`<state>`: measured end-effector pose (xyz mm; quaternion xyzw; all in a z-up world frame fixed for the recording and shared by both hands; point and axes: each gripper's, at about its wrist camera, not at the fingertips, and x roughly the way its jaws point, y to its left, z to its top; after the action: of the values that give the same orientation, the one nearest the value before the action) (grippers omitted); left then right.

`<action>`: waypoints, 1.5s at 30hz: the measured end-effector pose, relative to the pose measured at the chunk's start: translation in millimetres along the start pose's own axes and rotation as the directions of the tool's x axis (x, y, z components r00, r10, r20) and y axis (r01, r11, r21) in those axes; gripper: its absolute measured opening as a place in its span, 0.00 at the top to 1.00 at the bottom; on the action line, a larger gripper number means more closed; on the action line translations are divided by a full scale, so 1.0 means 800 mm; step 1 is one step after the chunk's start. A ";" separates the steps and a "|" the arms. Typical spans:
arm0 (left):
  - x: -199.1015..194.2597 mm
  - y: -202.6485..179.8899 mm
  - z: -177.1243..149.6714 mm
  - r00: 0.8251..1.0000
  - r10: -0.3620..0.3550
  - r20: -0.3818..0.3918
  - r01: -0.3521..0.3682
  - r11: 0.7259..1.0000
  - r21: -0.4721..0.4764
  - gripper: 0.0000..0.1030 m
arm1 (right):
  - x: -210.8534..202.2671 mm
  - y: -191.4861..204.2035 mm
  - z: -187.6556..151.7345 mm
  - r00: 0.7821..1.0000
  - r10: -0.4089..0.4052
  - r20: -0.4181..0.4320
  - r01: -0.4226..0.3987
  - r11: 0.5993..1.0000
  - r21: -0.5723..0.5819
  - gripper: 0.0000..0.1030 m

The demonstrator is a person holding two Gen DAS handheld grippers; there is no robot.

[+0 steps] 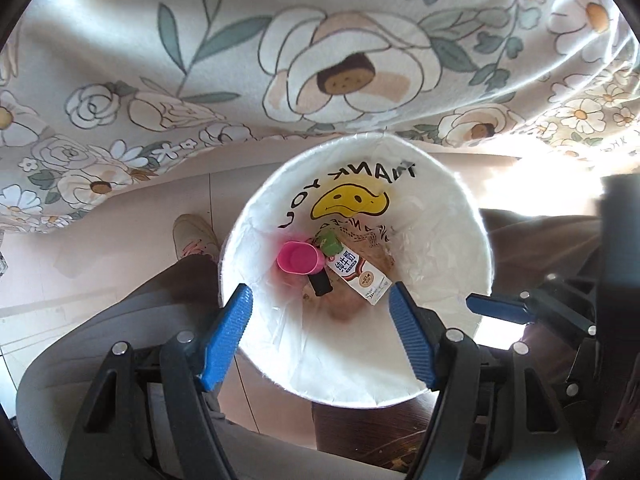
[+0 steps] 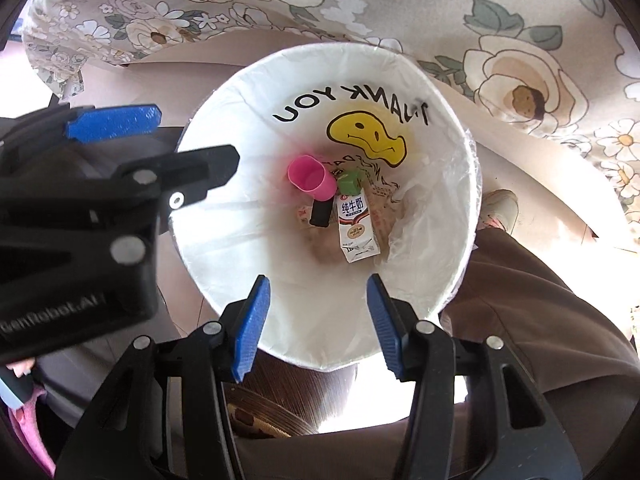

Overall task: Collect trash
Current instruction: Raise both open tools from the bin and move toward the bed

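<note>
Both claws hang above the white-lined bin [image 1: 460, 216], pointing down into it. The left gripper [image 1: 320, 320] stands wide, its 2 blue pads apart with nothing between them and touching nothing. The right gripper [image 2: 316, 320] is parted more narrowly, also holding nothing. At the bin's bottom lie, from left to right, a pink cup [image 1: 299, 261], a black object [image 1: 320, 284], a green piece [image 1: 330, 243] and a milk carton [image 1: 358, 280], bunched close together. A flowered cloth [image 1: 200, 60] hangs beyond the bin's far rim.

- A floral cloth [image 1: 320, 60] hangs down over the upper part of both views.
- Pale floor [image 1: 100, 248] lies below it.
- Strong light [image 1: 540, 168] falls at right.
</note>
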<state>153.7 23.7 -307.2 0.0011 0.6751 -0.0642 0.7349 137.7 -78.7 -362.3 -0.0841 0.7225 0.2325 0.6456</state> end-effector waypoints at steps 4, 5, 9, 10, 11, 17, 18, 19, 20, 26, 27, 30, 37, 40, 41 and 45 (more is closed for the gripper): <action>-0.036 -0.005 -0.007 0.998 0.012 0.062 -0.015 0.999 0.038 0.29 | -0.029 0.004 -0.014 0.999 -0.016 0.031 0.017 0.999 -0.036 0.50; -0.045 -0.007 -0.008 0.997 0.014 0.078 -0.018 0.999 0.047 0.29 | -0.036 0.004 -0.017 0.999 -0.015 0.039 0.017 0.999 -0.040 0.50; -0.081 -0.011 -0.013 0.991 0.007 0.132 -0.016 0.997 0.071 0.28 | -0.072 0.003 -0.029 0.997 -0.019 0.079 0.023 0.998 -0.052 0.50; -0.090 -0.012 -0.014 0.989 0.005 0.145 -0.017 0.997 0.076 0.28 | -0.082 0.003 -0.031 0.996 -0.015 0.091 0.019 0.998 -0.052 0.50; -0.100 -0.012 -0.016 0.987 0.002 0.160 -0.015 0.997 0.080 0.28 | -0.096 0.004 -0.034 0.995 -0.009 0.104 0.014 0.999 -0.051 0.50; -0.168 -0.006 -0.014 0.967 -0.007 0.255 -0.020 0.994 0.104 0.24 | -0.173 0.005 -0.046 0.979 0.012 0.204 -0.001 0.998 -0.055 0.50; -0.180 -0.004 -0.012 0.961 -0.007 0.275 -0.023 0.994 0.105 0.23 | -0.186 0.006 -0.047 0.975 0.013 0.223 -0.001 0.998 -0.056 0.50; -0.194 -0.001 -0.010 0.956 -0.007 0.295 -0.024 0.994 0.104 0.23 | -0.202 0.007 -0.048 0.970 0.014 0.242 0.000 0.998 -0.058 0.50; -0.204 0.001 -0.006 0.950 -0.009 0.312 -0.025 0.994 0.105 0.22 | -0.216 0.008 -0.048 0.965 0.016 0.262 0.000 0.998 -0.061 0.50; -0.274 0.020 0.017 0.908 0.007 0.419 -0.060 0.992 0.112 0.17 | -0.298 0.021 -0.041 0.927 0.024 0.375 0.007 0.997 -0.081 0.48; -0.285 0.024 0.022 0.901 0.010 0.434 -0.067 0.991 0.116 0.16 | -0.310 0.025 -0.037 0.919 0.027 0.394 0.008 0.996 -0.085 0.48; -0.313 0.035 0.040 0.879 0.028 0.476 -0.101 0.987 0.128 0.16 | -0.344 0.031 -0.027 0.894 0.023 0.447 0.020 0.996 -0.090 0.44; -0.363 0.058 0.098 0.825 0.072 0.560 -0.179 0.974 0.139 0.12 | -0.409 0.041 0.013 0.837 0.021 0.547 0.024 0.997 -0.075 0.42; -0.375 0.070 0.128 0.807 0.084 0.584 -0.203 0.969 0.142 0.11 | -0.427 0.040 0.035 0.815 0.002 0.579 0.039 0.998 -0.059 0.39; -0.377 0.074 0.139 0.805 0.080 0.588 -0.205 0.967 0.148 0.11 | -0.433 0.039 0.044 0.807 -0.006 0.590 0.043 0.998 -0.050 0.39; -0.382 0.093 0.187 0.804 0.057 0.591 -0.194 0.966 0.172 0.11 | -0.450 0.032 0.080 0.778 -0.010 0.628 0.026 1.000 -0.016 0.39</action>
<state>284.6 112.5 3.0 0.1090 0.4049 -0.0880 0.9035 239.2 -92.2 -10.4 -0.0164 0.4625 0.2496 0.8506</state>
